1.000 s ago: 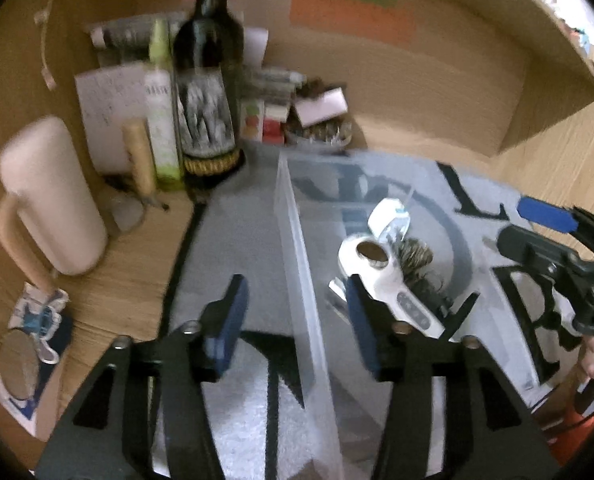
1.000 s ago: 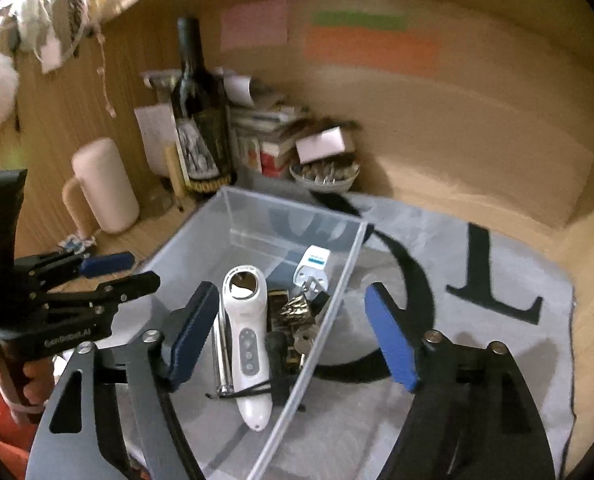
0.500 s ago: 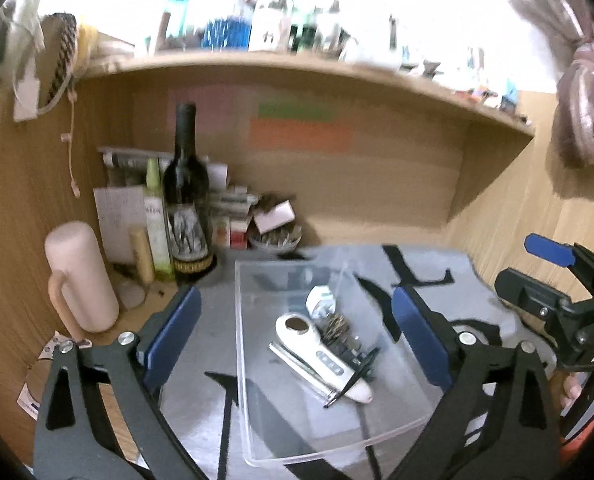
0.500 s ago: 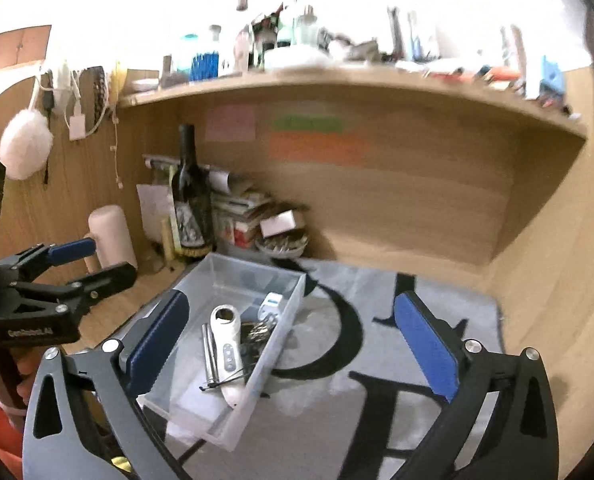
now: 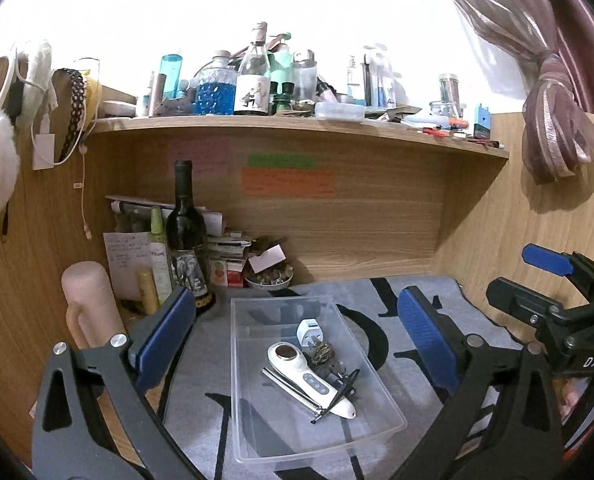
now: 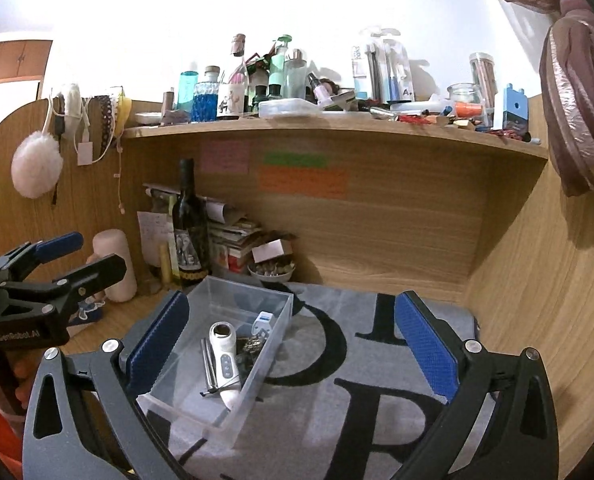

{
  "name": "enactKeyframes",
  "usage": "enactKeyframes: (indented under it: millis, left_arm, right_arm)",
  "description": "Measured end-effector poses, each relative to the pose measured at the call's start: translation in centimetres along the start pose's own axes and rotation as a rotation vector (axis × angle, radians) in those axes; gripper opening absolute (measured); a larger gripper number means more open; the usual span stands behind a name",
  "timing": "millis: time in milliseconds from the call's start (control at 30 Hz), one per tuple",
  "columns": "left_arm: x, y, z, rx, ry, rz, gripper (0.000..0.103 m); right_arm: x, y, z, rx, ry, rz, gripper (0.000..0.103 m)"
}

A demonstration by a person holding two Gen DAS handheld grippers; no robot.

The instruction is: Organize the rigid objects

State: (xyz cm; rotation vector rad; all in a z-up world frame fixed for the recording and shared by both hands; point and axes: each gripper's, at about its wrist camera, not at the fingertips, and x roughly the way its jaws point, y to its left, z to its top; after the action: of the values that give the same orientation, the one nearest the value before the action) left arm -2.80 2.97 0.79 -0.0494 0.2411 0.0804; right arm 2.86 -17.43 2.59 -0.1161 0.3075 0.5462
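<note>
So there's a clear rectangular plastic bin (image 5: 317,380) sitting on a grey desk mat with big black letters (image 6: 337,400), under a cluttered wooden shelf (image 5: 297,124). Inside the bin, all bunched toward the middle and far end: a white handheld device with buttons and a round head (image 5: 309,376), a white travel plug adapter (image 5: 309,331) just beyond it, a slim silvery stick (image 5: 289,390) lying along the device's left side, a black pen-like thing (image 5: 337,394) crossing its near end, and some dark crumpled bits (image 5: 323,354) I can't make out.

Both tools are held up above the mat, gripping nothing. The left gripper (image 5: 297,340) has its blue pads spread wide, with the bin showing between them. The right gripper (image 6: 293,340) is spread wide too, and the bin sits toward its left pad.

Far left corner has a dark wine bottle (image 5: 185,240) and a cream mug with a handle (image 5: 91,308), well apart from the bin.
</note>
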Motion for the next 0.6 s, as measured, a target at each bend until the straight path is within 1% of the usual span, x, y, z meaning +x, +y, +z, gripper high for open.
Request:
enactKeyframes:
  millis: [267,600]
  left_arm:
    - [-0.05,-0.20,-0.02,0.010,-0.010,-0.006,0.103]
    - [0.02,-0.34,-0.04,0.015,-0.011,-0.006,0.103]
  right_arm:
    - [-0.53,0.02,-0.08,0.001,-0.010,-0.019,0.103]
    - [-0.34,-0.19,-0.07,0.015,-0.005,-0.022,0.103]
